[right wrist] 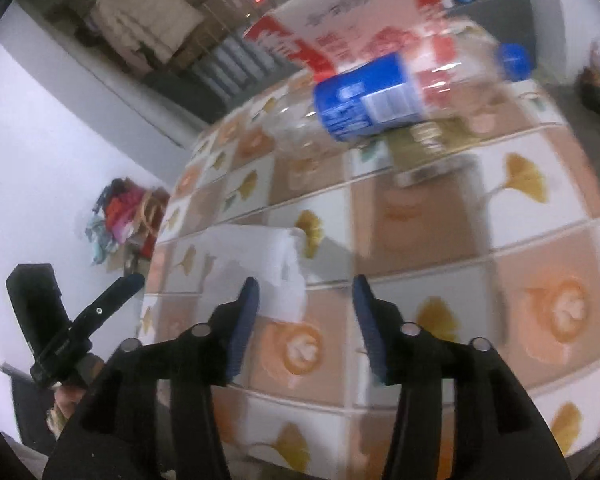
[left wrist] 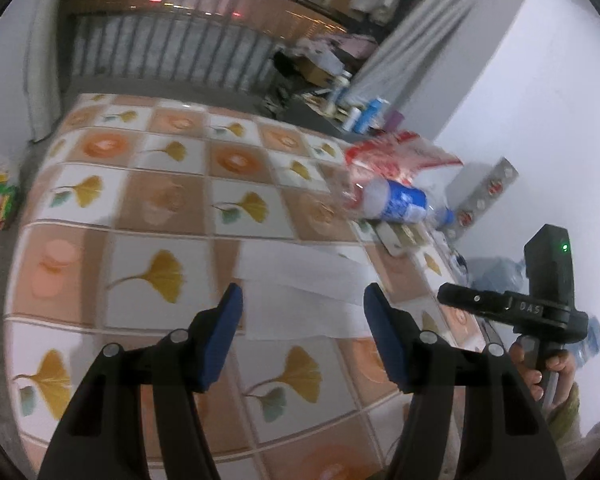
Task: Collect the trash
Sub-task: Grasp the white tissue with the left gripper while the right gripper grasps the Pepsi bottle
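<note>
**Both tongs open over the patterned worktop, trash still lying there**

Standing here, I see the left tongs (left wrist: 303, 320) spread apart with nothing between the pads, hovering over a white tissue (left wrist: 300, 276) spread flat on the worktop (left wrist: 160, 200). The right tongs (right wrist: 305, 316) are apart too, empty, with that tissue just beside the left pad. Further back, a clear plastic bottle (right wrist: 380, 96) with a blue label lies tipped on a small flat box (right wrist: 428, 148), next to a red-and-white carton (right wrist: 340, 28). It's all pretty blurry.
</note>
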`<state>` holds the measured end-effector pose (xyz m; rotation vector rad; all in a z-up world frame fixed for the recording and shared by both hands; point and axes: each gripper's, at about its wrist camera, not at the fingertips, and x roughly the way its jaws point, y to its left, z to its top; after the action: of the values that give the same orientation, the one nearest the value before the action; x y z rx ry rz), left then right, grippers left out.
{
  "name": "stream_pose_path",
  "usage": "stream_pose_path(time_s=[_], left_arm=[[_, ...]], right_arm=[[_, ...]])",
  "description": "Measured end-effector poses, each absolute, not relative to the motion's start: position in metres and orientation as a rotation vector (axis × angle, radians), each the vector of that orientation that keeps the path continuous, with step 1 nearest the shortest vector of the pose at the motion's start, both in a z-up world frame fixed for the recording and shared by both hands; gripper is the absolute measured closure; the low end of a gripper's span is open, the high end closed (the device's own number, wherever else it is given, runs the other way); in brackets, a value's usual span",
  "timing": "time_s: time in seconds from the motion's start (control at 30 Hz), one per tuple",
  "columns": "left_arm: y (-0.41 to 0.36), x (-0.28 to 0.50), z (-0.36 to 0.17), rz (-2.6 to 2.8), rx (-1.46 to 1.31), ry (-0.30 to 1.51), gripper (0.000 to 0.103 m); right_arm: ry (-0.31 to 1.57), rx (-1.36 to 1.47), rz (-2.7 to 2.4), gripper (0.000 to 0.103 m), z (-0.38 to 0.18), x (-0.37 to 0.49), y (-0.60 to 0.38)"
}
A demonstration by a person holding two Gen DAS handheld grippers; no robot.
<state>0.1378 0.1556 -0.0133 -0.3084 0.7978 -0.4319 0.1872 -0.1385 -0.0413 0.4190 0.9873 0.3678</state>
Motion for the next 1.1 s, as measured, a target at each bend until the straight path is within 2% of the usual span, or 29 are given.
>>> stream_pose_path(time_s=[0.1, 0.3, 0.37, 0.43, 0.57, 0.67, 0.8, 0.97, 1.1], left_arm=[[0.137, 0.142, -0.018, -0.478, -0.284, 0.812, 0.042], [0.108, 0.149, -0.029, -0.514, -0.244, 0.842, 0.042], [0.107, 0.149, -0.033, -0.511, -0.244, 0.853, 0.042], [0.108, 0.150, -0.038, -0.508, -0.256, 0.869, 0.042], [0.110, 0.148, -0.046, -0.499, -0.252, 0.900, 0.042], [0.111, 0.146, -0.050, -0.492, -0.246, 0.913, 0.042], [0.111, 0.148, -0.055, -0.489, -0.254, 0.927, 0.042], [0.113, 0.151, -0.059, -0.469, -0.237, 0.934, 0.042], [0.121, 0.152, -0.065, -0.457, -0.256, 0.946, 0.042]], right_arm=[[0.932, 0.365, 0.298, 0.051, -0.031, 0.181, -0.155], [0.740, 0.061, 0.211, 0.030, -0.001, 0.180, -0.172], [0.673, -0.069, 0.237, 0.018, 0.008, 0.194, -0.169], [0.650, -0.158, 0.281, 0.014, 0.011, 0.208, -0.171], [0.670, -0.244, 0.356, 0.013, 0.007, 0.254, -0.181], [0.718, -0.161, 0.402, 0.013, 0.006, 0.289, -0.200], [0.894, -0.007, 0.448, 0.013, -0.015, 0.336, -0.210], [0.972, -0.064, 0.519, 0.012, -0.017, 0.318, -0.195], [1.021, -0.146, 0.650, 0.012, -0.007, 0.268, -0.170]])
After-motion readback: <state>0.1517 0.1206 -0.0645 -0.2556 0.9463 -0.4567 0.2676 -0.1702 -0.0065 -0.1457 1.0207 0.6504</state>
